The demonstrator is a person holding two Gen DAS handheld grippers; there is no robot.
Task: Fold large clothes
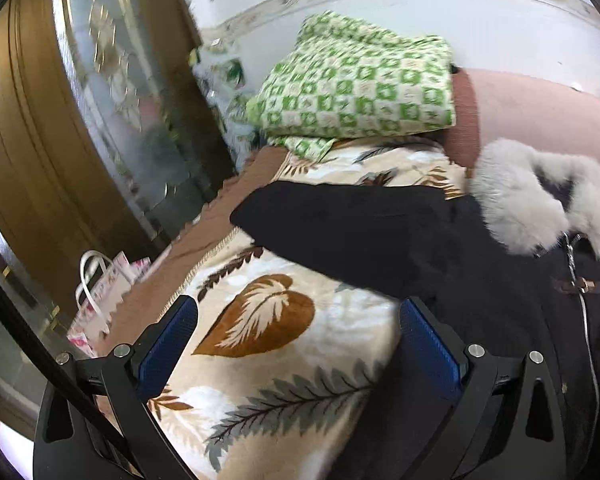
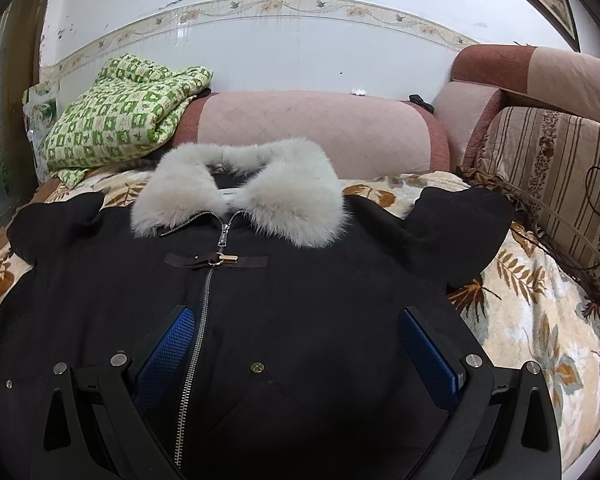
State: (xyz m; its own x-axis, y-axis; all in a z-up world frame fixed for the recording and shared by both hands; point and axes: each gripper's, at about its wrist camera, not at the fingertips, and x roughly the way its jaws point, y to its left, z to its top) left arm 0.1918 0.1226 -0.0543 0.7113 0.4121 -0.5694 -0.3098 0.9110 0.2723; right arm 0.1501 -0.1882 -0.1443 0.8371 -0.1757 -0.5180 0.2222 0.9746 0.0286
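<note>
Black coat [image 2: 300, 300]: spread flat, front up, zipped, on the leaf-print blanket [image 2: 540, 320] covering the sofa; grey fur collar [image 2: 240, 196] toward the backrest. Left claw [image 1: 298, 344]: spread, empty, above the blanket beside the coat's sleeve [image 1: 320, 220]. Right claw [image 2: 296, 344]: spread, empty, over the coat's front. Green checked quilt [image 2: 116, 120]: folded, far left corner.

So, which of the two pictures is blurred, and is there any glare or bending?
Left wrist view: motion blur smears the door and the fur collar. Right wrist view: sharp; the coat looks crisp, with faint glare on the wall tiles. Both views bend straight lines at the edges.
</note>
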